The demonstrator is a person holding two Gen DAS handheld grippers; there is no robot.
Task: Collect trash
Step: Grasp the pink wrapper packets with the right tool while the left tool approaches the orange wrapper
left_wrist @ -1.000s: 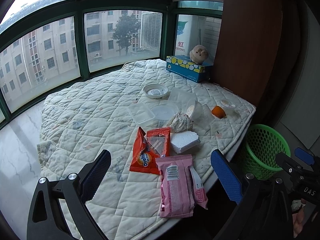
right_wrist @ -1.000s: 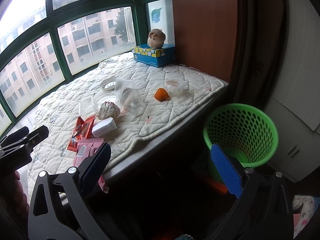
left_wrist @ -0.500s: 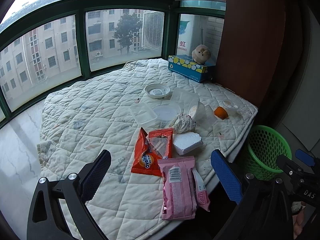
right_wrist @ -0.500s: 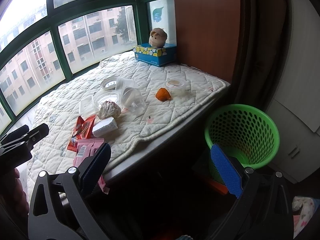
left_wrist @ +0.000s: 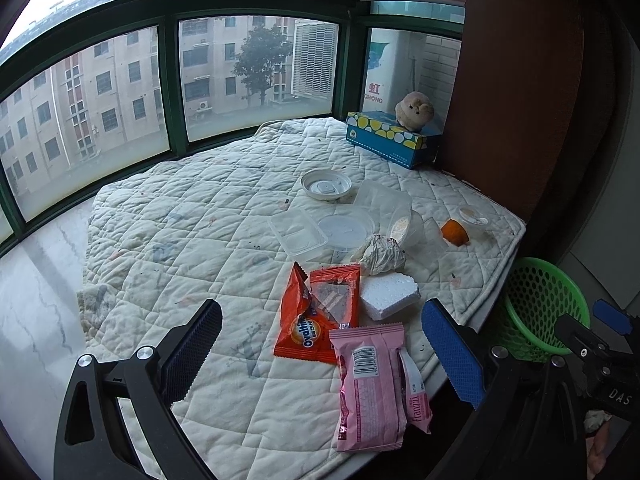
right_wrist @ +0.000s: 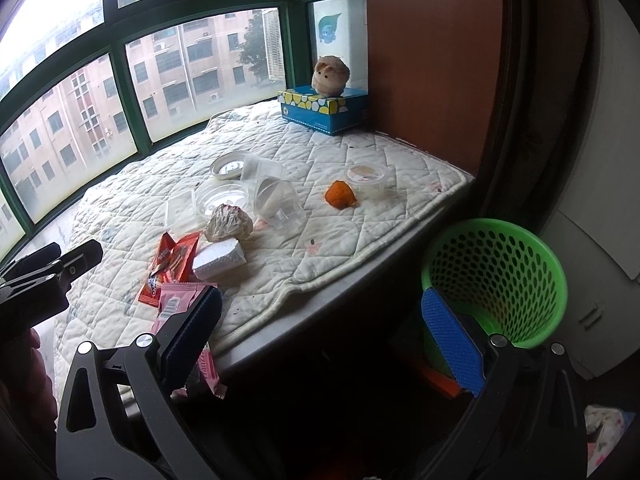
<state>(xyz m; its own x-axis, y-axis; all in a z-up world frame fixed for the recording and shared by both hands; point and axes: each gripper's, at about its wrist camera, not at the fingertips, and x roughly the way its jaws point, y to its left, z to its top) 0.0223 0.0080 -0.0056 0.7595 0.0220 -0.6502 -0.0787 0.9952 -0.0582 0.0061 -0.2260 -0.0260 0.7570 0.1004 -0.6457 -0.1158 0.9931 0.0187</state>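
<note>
Trash lies on a white quilted mat (left_wrist: 192,240): a pink wrapper (left_wrist: 368,384), an orange Ovaltine wrapper (left_wrist: 316,320), a white foam block (left_wrist: 390,294), a crumpled paper ball (left_wrist: 380,256), clear plastic containers (left_wrist: 344,228), a white lid (left_wrist: 326,189) and an orange peel (left_wrist: 454,232). A green mesh basket (right_wrist: 496,276) stands on the floor beside the mat's edge. My left gripper (left_wrist: 320,356) is open and empty, just above the pink wrapper. My right gripper (right_wrist: 320,340) is open and empty, off the mat's edge, left of the basket.
A blue tissue box (left_wrist: 390,142) with a plush toy (left_wrist: 414,110) on it stands at the far corner. Green-framed windows (left_wrist: 168,92) curve round the back. A brown wooden panel (right_wrist: 432,52) rises on the right. A small cup (right_wrist: 366,178) sits by the peel.
Both grippers have drifted slightly; the left wrist view has shifted a little so the trash sits slightly lower right. Both stay open and empty.
</note>
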